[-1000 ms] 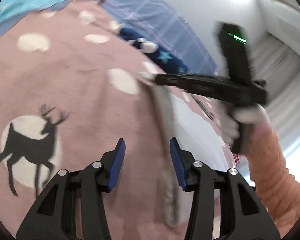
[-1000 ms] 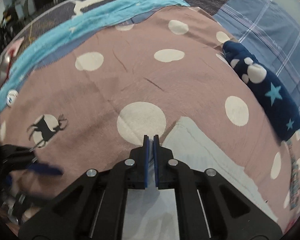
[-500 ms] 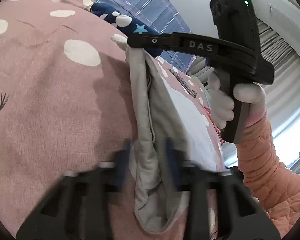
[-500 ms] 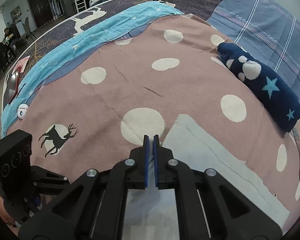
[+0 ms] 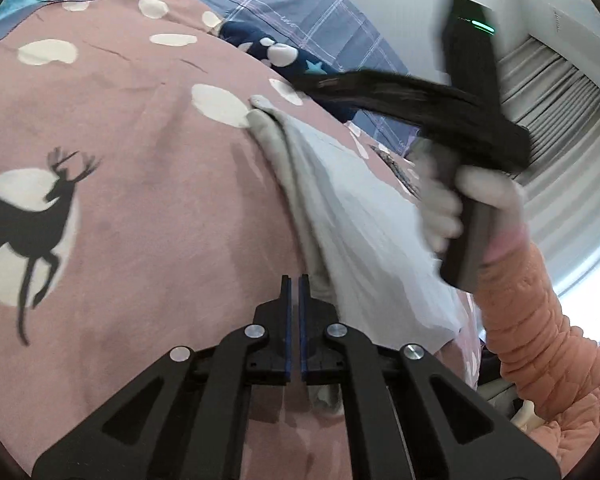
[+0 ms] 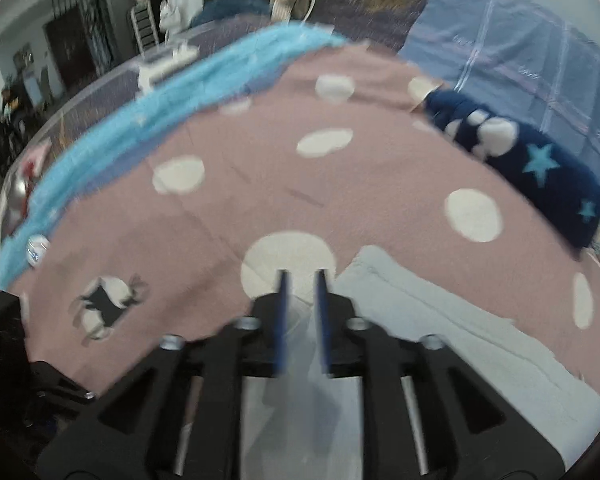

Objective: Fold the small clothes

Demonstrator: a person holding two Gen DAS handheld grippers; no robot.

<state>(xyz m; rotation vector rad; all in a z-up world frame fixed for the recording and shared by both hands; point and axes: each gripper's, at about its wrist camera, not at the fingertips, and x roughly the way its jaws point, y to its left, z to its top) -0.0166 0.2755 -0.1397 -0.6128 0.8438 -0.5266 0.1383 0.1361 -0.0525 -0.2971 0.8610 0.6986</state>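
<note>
Left tool (image 5: 294, 294) pinched together, right tool (image 6: 300, 296) opening over grey garment (image 6: 440, 320).

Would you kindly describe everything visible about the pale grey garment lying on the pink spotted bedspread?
The pale grey garment looks like soft, thin cotton with stitched seams. It lies on the pink spotted bedspread, one long edge folded into a thick ridge, its far corner beside a white spot. The left tongs are shut at its near edge; whether they pinch it is unclear. The right tongs are opening above cloth, blurred.

a pink dotted blanket (image 6: 260, 168) (deer print) carries a grey garment (image 5: 340, 208) and navy star cloth (image 6: 540, 168).
</note>
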